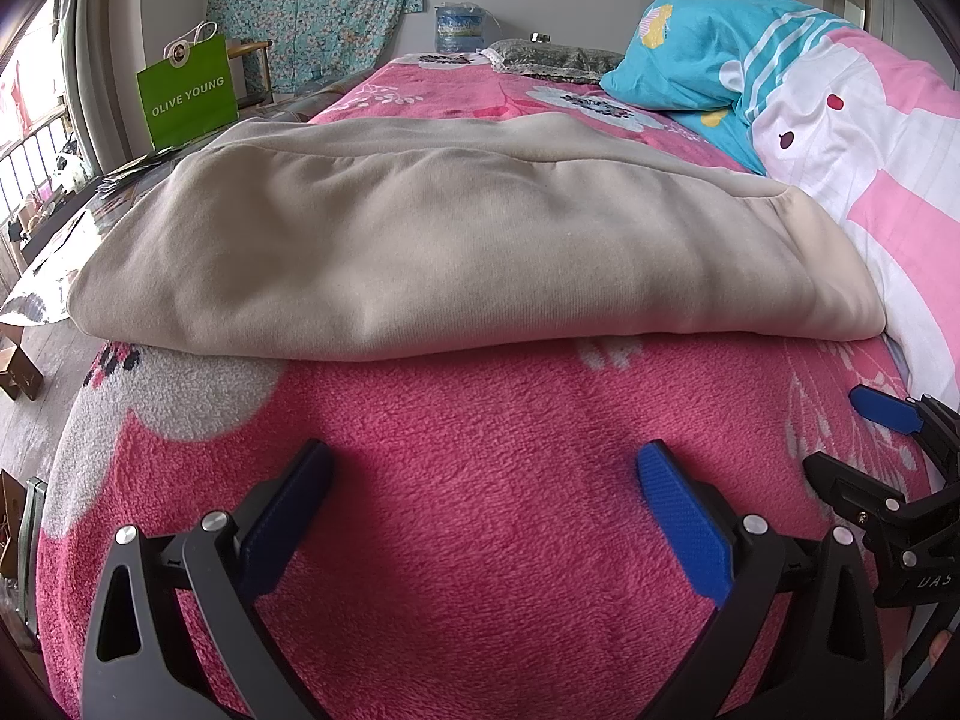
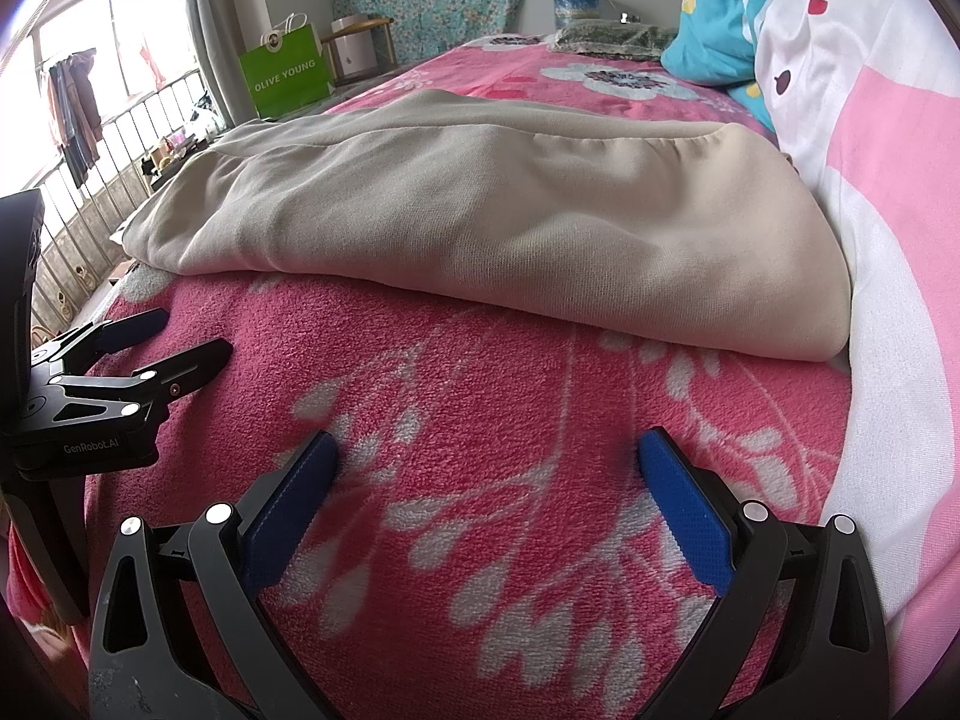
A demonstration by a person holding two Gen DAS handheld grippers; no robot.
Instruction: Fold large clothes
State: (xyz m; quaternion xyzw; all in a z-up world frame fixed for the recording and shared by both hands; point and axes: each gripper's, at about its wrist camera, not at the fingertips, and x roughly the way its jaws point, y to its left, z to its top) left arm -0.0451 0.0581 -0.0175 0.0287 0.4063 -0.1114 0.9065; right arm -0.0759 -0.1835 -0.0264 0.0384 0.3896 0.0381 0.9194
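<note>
Ahead of both tongs, a beige folded fleece garment (image 1: 456,240) lies flat across the pink floral fleece blanket (image 1: 480,480) covering the bed, well clear of the blue pads. The left tongs (image 1: 483,465) are spread wide and empty, resting just above the blanket; the right tongs (image 2: 486,450) are likewise released with nothing between them. Each pair shows at the other's side: the right tongs to the right of the left, the left carrying the words "GenRobot.AI". To the right of the garment a pink-and-white cartoon-print quilt (image 2: 888,138) touches its edge, with a turquoise pillow (image 1: 690,60) beyond. Far ahead on the left stands a green paper shopping bag (image 1: 186,93) reading "OLIVE YOUNG", near a clear water jug (image 1: 459,27).
</note>
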